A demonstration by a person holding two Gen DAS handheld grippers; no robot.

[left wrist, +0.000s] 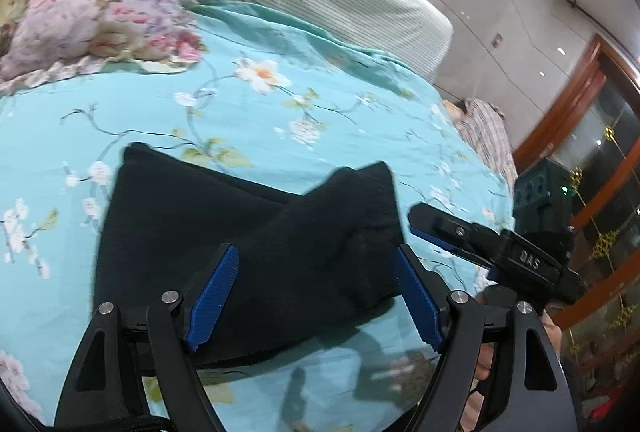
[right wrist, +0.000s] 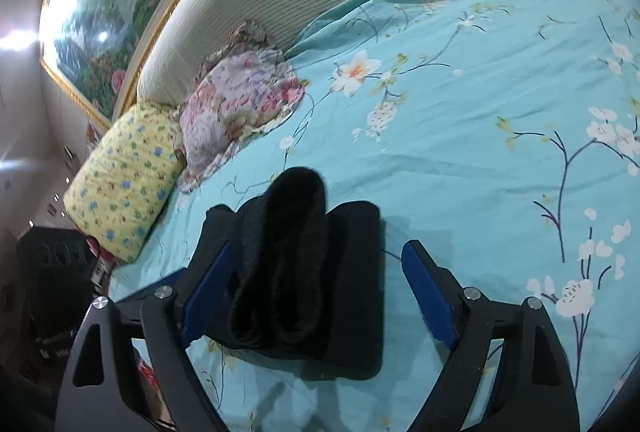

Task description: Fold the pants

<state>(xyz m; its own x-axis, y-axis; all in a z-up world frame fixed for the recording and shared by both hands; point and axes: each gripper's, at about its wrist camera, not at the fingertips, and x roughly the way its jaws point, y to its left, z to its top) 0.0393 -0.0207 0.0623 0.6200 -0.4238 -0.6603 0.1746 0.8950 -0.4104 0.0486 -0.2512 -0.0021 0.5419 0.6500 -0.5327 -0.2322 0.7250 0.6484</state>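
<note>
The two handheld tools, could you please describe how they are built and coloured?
Both match. The left tool has a black plastic frame with cut-out triangular arms, silver round pivot pins, and two ribbed blue finger pads. The right tool has the same black frame, silver pins and blue pads; seen from the left wrist view, its black body carries raised lettering reading DAS.

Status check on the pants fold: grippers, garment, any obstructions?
Left gripper open, right gripper open, nothing clamped. Black pants lie folded in a bundle on the teal bedsheet. Pillows off to the side, nothing in the way.
</note>
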